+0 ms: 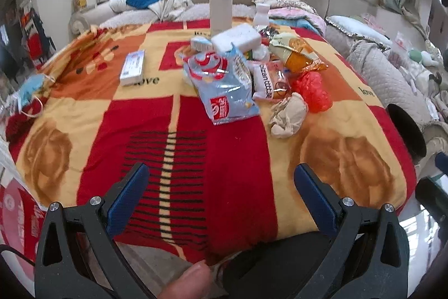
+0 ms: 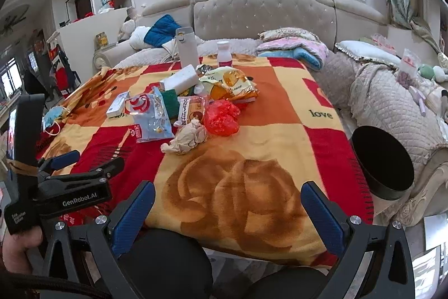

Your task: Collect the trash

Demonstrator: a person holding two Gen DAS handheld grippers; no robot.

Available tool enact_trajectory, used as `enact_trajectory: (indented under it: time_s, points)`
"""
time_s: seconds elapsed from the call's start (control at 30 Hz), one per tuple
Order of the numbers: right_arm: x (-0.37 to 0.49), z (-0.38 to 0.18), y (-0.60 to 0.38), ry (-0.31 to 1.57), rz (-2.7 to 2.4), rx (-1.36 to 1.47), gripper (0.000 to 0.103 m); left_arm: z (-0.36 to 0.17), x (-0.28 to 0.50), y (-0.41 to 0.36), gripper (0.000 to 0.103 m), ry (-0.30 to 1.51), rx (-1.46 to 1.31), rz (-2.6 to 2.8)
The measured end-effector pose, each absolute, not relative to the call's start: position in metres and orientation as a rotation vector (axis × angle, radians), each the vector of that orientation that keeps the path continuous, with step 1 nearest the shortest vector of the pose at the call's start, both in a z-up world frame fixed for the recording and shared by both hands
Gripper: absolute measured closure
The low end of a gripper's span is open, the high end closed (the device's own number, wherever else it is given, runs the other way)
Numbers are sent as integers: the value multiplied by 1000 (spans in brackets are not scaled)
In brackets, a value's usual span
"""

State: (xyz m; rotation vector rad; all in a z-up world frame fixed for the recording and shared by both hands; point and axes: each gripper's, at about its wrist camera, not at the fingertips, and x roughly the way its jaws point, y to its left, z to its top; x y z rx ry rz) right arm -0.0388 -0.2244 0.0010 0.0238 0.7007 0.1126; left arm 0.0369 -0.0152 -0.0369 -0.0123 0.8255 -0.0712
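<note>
Right gripper (image 2: 228, 210) spread wide, empty, low over the blanket (image 2: 280, 114); left gripper (image 1: 221, 192) likewise. Trash heap well ahead: from the right at 11 o'clock, from the left at 12–1. Nearest piece, a paper wad (image 2: 187, 139), long axis running 8-to-2. Bin (image 2: 383, 167) at right's 2 o'clock, so the right looks better placed

Blanket (image 1: 196, 159) spread ahead of the left gripper (image 1: 221, 181); wrappers (image 1: 226, 80) piled ahead on it, box (image 1: 133, 67) to their left, crumpled tissue (image 1: 288, 114) to their right, flask (image 1: 220, 7) and bottle (image 1: 261, 14) standing behind, bin (image 2: 382, 161) at the blanket's right edge.
</note>
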Motion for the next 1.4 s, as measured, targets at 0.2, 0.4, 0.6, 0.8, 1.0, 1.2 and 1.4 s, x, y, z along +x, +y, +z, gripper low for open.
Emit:
enact_trajectory:
  time_s: [0.2, 0.4, 0.6, 0.8, 1.0, 1.2, 1.4]
  points:
    - [-37, -4, -219, 704, 127, 18, 0, -37, 33, -15, 0, 807, 8, -72]
    - [-39, -1, -219, 701, 128, 19, 0, -40, 32, -18, 0, 829, 14, -50]
    - [-41, 0, -217, 702, 131, 16, 0, -38, 31, -19, 0, 831, 16, -56]
    - [-43, 5, -212, 695, 137, 3, 0, -35, 30, -20, 0, 829, 24, -52]
    - [-44, 6, -210, 694, 138, -1, 0, -33, 29, -21, 0, 830, 14, -61]
    - [-44, 6, -210, 697, 139, 3, 0, -30, 28, -20, 0, 829, -4, -59]
    - [-45, 6, -209, 698, 138, 2, 0, -36, 27, -20, 0, 839, -5, -59]
